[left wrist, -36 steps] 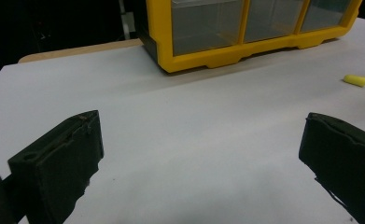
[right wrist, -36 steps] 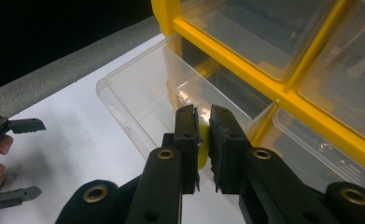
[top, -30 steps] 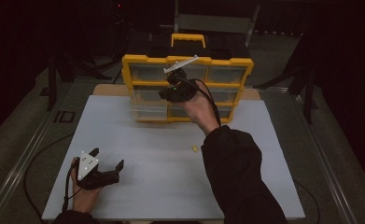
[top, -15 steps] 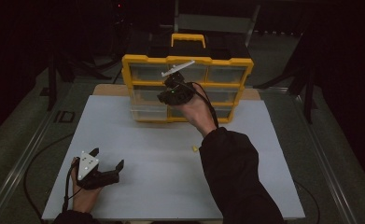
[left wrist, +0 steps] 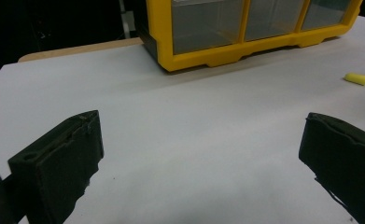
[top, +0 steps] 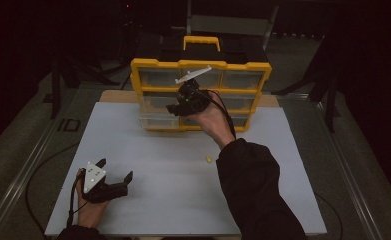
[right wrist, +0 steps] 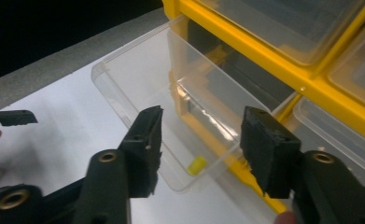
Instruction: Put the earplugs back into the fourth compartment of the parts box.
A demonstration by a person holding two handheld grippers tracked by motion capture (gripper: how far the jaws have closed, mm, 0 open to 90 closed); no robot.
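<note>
Right gripper (right wrist: pixel 199 149) hovering over pulled-out clear drawer (right wrist: pixel 171 107) of yellow organiser (top: pixel 200 95); jaws just been opening, now standing spread, nothing between pads. Small yellow piece (right wrist: pixel 197 165) lying inside drawer near front wall. Second yellow piece (top: pixel 209 159) lying on white surface (top: pixel 158 165). Left gripper (top: pixel 114 176) resting on surface, jaws spread wide, gripping nothing.

Organizer (top: pixel 201 64) is bright yellow with a black top and clear drawers (right wrist: pixel 138 88) — see-through plastic. Small yellow bit (right wrist: pixel 197 165) in the open drawer, another pale yellow one (top: pixel 209 159) on the white mat (top: pixel 173 165). Both grippers (top: pixel 114 181) black — 1 grey plate each.
</note>
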